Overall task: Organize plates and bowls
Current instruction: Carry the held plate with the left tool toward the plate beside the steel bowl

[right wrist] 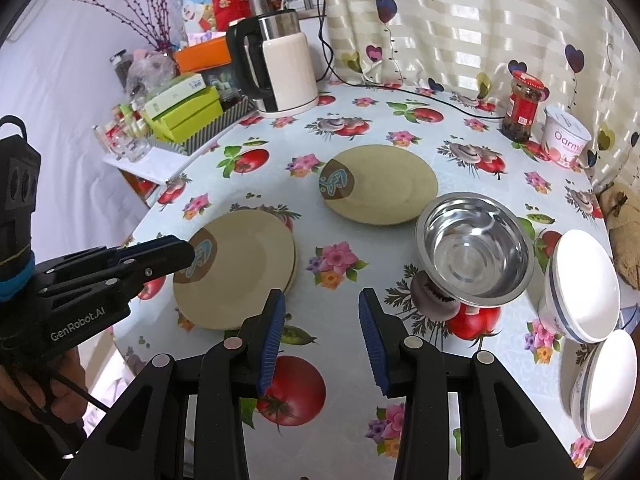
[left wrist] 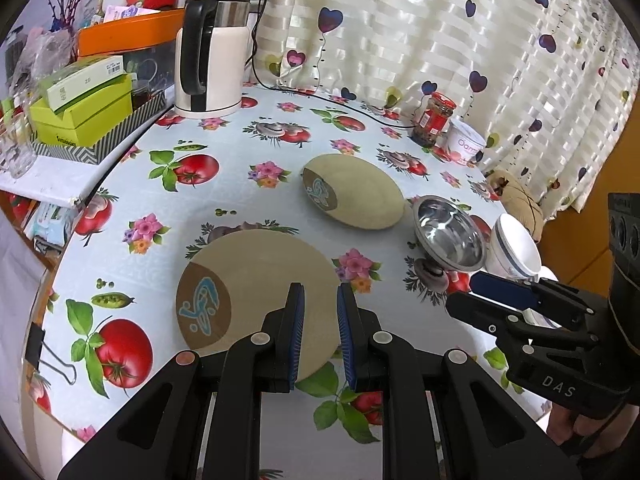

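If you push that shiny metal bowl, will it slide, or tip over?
The shiny metal bowl would probably slide easily: its polished steel looks slick, and the glossy tomato-print tablecloth does too. It likely weighs little, since the wall looks thin. It might wobble, because it stands on a narrow base under a wide rim.

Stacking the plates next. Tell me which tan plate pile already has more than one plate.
The near pile by the left gripper; a second rim shows beneath. The far plate lies single.

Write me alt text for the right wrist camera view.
Open right tongs hang empty over a fruit-print tablecloth. Ahead lie a two-plate stack, a single plate, a steel bowl and two white bowls; the left tongs reach in.
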Demonstrator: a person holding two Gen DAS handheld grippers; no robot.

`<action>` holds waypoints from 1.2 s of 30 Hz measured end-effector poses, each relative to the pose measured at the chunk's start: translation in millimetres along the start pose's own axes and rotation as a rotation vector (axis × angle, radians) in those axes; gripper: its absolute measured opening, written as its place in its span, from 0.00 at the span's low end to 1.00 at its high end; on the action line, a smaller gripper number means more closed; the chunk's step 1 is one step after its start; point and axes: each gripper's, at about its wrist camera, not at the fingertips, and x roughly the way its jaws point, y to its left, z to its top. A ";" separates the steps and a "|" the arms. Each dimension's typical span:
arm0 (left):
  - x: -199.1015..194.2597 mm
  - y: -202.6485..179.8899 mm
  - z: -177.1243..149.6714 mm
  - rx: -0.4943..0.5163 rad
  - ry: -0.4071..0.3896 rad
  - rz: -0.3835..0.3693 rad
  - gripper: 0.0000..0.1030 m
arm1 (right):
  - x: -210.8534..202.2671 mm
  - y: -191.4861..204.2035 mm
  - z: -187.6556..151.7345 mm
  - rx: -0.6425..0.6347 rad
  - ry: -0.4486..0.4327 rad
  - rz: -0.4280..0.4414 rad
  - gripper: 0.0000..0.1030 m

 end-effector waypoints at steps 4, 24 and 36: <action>0.3 -3.2 0.0 0.000 0.001 0.002 0.17 | -0.8 -0.6 -0.6 -0.004 0.000 0.004 0.37; 25.1 -5.9 31.4 -0.012 0.019 -0.014 0.17 | 6.7 -17.1 25.9 0.003 -0.008 -0.019 0.37; 53.5 -2.8 54.8 -0.019 0.040 -0.003 0.17 | 26.9 -35.1 51.6 0.003 0.000 -0.034 0.37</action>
